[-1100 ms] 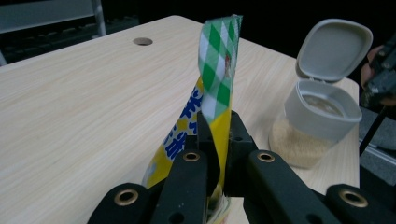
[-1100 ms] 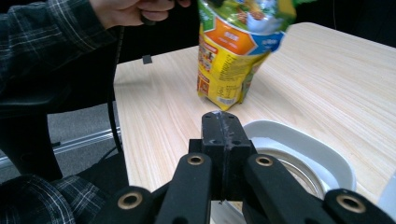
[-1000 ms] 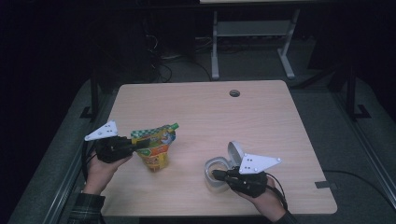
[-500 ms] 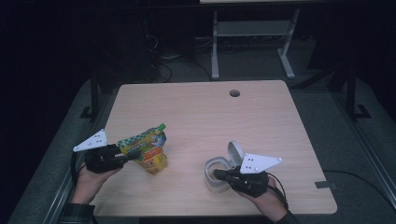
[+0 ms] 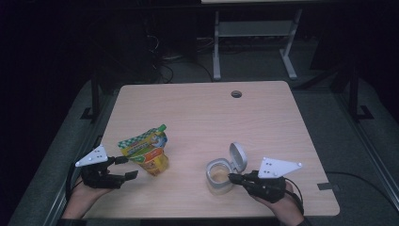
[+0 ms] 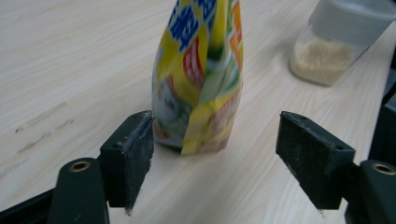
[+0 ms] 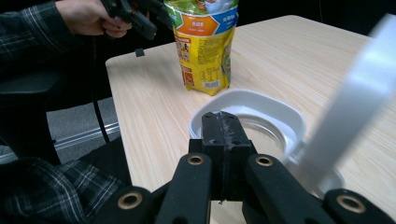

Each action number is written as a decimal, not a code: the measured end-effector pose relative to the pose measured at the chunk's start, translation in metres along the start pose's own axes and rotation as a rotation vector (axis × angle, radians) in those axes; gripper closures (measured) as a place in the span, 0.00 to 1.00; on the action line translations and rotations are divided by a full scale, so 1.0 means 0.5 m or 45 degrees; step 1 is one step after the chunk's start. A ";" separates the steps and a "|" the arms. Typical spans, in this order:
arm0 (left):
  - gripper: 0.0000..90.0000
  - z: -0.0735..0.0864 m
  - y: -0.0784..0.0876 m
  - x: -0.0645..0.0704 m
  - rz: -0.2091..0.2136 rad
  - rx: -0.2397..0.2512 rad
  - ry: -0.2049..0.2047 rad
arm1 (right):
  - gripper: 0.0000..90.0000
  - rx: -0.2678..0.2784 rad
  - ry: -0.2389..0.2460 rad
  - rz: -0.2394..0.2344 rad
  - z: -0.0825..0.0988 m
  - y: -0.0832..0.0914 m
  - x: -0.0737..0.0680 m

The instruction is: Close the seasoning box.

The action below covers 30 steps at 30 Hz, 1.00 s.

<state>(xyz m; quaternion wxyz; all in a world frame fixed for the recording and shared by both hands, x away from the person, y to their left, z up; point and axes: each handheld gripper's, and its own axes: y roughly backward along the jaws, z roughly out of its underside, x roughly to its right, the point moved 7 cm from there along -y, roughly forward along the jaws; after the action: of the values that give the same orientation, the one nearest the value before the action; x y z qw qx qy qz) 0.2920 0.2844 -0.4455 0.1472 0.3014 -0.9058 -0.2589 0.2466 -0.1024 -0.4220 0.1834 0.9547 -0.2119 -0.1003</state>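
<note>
A yellow and green snack pouch (image 5: pixel 146 150) stands upright on the table's left part. My left gripper (image 5: pixel 129 167) is just to its left, and its jaws have just been opening. In the left gripper view the pouch (image 6: pixel 201 84) stands between the two spread pads (image 6: pixel 135 144) with neither pressing on it. An open white-rimmed container (image 5: pixel 217 176) with pale grains inside sits at the front right, its lid (image 5: pixel 238 157) flipped up. My right gripper (image 5: pixel 230 177) is shut, its tip (image 7: pixel 222 119) at the container's near rim (image 7: pixel 261 100). I cannot tell whether the rim is pinched.
The wooden table (image 5: pixel 202 113) has a cable hole (image 5: pixel 236 93) near its far edge. A metal stand (image 5: pixel 254 33) is on the floor behind it. A plaid sleeve (image 7: pixel 28 32) and the left gripper (image 7: pixel 135 14) are beyond the pouch (image 7: pixel 205 51).
The left gripper held the tilted pouch by its top. It has since sunk toward the near left corner and opened, and the pouch now stands free. The container shifted slightly left.
</note>
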 end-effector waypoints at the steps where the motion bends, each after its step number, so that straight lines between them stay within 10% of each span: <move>1: 0.26 0.005 -0.001 0.001 -0.008 -0.002 -0.007 | 1.00 -0.007 0.000 0.008 0.004 0.006 0.003; 14: 0.14 0.059 -0.036 0.022 -0.047 -0.101 -0.049 | 1.00 0.012 -0.064 0.114 0.036 0.067 0.053; 30: 0.08 0.068 -0.056 0.027 -0.053 -0.119 -0.028 | 1.00 0.076 -0.110 0.172 0.002 0.038 0.116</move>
<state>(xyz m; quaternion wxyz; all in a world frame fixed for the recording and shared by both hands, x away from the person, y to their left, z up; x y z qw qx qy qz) 0.2804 0.2700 -0.4875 0.1457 0.3102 -0.8878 -0.3073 0.2910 -0.1445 -0.4222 0.1517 0.9381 -0.2864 -0.1223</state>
